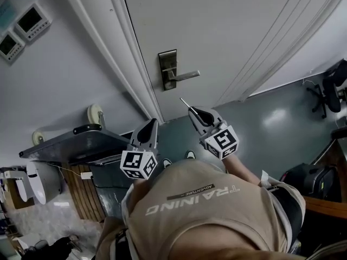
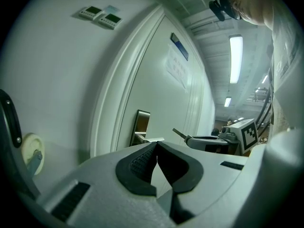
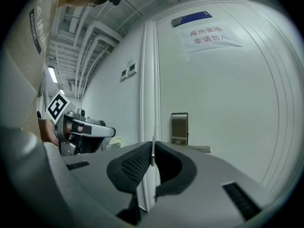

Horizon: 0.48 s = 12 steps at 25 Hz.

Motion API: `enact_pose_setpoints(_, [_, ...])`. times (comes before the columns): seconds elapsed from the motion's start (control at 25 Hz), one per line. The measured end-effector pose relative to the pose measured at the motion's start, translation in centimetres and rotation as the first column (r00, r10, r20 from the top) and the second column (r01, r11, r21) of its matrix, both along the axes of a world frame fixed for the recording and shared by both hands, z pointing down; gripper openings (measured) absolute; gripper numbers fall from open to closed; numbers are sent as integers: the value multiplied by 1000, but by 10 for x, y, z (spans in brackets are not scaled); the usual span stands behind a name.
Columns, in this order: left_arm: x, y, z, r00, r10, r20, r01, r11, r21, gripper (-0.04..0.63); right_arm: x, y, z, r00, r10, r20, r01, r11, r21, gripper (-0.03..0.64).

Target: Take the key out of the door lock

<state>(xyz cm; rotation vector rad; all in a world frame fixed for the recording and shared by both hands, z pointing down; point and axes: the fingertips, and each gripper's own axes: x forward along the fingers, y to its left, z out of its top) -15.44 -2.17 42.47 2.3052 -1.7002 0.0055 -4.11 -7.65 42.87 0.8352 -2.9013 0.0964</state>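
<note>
The white door (image 1: 227, 26) carries a metal lock plate (image 1: 167, 69) with a lever handle (image 1: 185, 76). My right gripper (image 1: 191, 109) hangs a short way off the door, below the handle, shut on the key (image 1: 185, 102), whose thin blade sticks out toward the door. In the right gripper view the key (image 3: 152, 148) stands edge-on between the pads, with the lock plate (image 3: 179, 127) beyond it. My left gripper (image 1: 151, 122) is to the left, shut and holding nothing; its pads (image 2: 145, 161) meet at the tip. From there the right gripper (image 2: 191, 139) and key (image 2: 178, 133) show near the lock plate (image 2: 141, 125).
Two control panels (image 1: 21, 30) hang on the wall left of the door frame. A grey metal cart (image 1: 76, 141) stands at lower left. An office chair (image 1: 332, 85) and a black bag (image 1: 306, 180) are at the right. A paper notice (image 3: 209, 34) is on the door.
</note>
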Motion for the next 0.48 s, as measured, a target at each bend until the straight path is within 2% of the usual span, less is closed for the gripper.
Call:
enact_pose_setpoints(0.2, [-5,-5,-6,1000,4,9,-4,1000,6,6,1,-1,0,1000,20,8,-20,1000,-11,28])
enact_pose_setpoints(0.48, [-13,-13,-8,1000,0,-5,0,1000,23,6,-8,-3,-2,1000,19,1,-19,999,27,28])
